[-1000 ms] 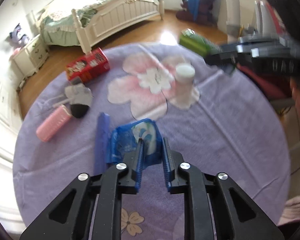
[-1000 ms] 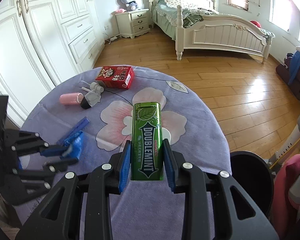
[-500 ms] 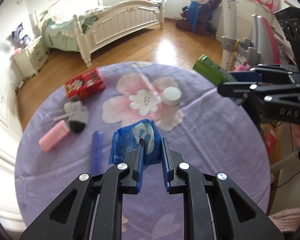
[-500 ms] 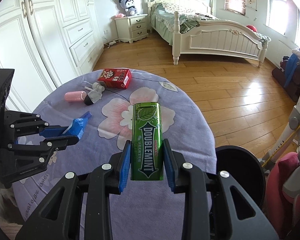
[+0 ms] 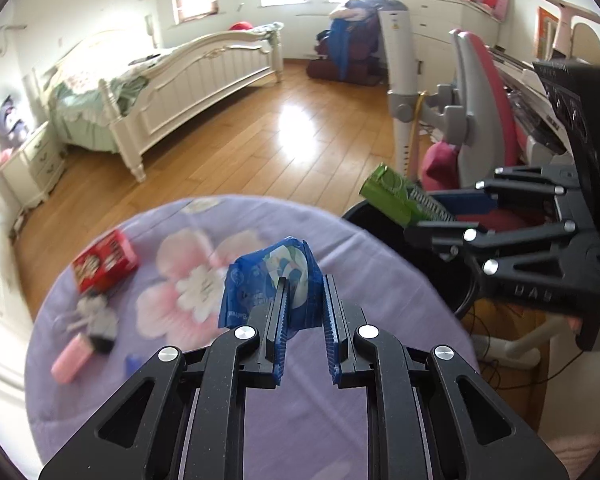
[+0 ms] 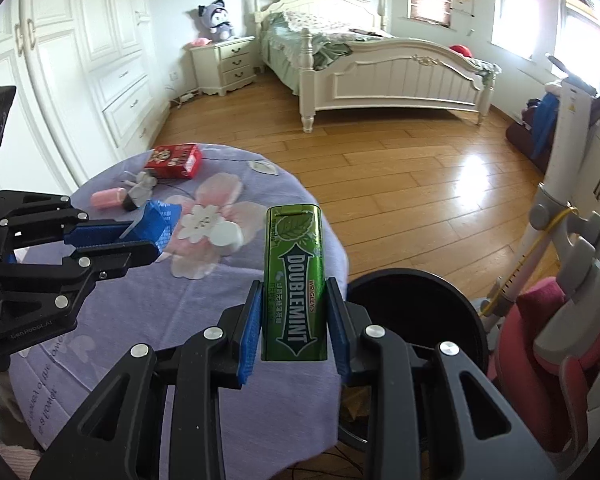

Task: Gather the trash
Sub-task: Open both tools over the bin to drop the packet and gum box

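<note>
The green Doublemint tin is pinched in the right gripper, with the black bin at 3 o'clock beside the table. The left gripper clamps a blue wrapper above the tablecloth. Risk: releasing short of the rim would probably drop the tin onto the floor.

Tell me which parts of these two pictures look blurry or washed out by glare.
Left wrist view: the red snack box and pink cylinder on the purple floral tablecloth are smeared; sun glare bleaches the wooden floor. Right wrist view: the green Doublemint gum tin is sharp; the windows blow out.
</note>
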`<state>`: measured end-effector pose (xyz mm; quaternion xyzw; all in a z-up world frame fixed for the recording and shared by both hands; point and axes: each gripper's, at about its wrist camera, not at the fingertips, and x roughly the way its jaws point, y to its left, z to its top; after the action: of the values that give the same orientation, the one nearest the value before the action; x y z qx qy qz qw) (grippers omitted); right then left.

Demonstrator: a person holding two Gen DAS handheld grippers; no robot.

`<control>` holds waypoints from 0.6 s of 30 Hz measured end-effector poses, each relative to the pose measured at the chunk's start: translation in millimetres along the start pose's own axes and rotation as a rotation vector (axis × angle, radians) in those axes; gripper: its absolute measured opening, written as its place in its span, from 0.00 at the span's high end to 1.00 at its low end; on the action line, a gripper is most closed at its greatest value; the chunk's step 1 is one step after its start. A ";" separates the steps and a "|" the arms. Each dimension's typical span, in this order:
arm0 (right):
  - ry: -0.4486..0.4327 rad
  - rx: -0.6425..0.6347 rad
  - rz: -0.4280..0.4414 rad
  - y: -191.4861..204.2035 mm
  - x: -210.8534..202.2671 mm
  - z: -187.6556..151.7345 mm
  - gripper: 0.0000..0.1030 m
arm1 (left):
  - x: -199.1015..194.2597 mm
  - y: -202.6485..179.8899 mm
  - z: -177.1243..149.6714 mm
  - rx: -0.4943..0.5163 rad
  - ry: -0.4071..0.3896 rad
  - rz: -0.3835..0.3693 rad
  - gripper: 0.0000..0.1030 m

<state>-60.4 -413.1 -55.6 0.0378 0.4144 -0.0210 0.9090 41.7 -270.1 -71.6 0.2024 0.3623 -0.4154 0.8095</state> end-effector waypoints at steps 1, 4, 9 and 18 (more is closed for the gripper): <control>0.001 0.008 -0.012 -5.8 -0.7 -1.8 0.71 | 4.3 -4.2 4.2 0.006 -0.002 -0.010 0.84; 0.009 0.041 -0.045 -25.7 -1.4 -6.7 0.71 | 23.4 -22.4 21.6 0.024 0.003 -0.052 0.84; 0.040 0.121 -0.112 -67.1 7.0 -18.7 0.71 | 67.3 -59.5 49.3 0.048 0.027 -0.138 0.84; 0.112 0.248 -0.203 -124.1 27.7 -44.5 0.71 | 144.0 -116.6 76.3 0.087 0.079 -0.199 0.82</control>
<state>-84.3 -533.1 -112.0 0.1089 0.4606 -0.1615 0.8660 34.7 -460.6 -133.3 0.2167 0.3937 -0.5009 0.7397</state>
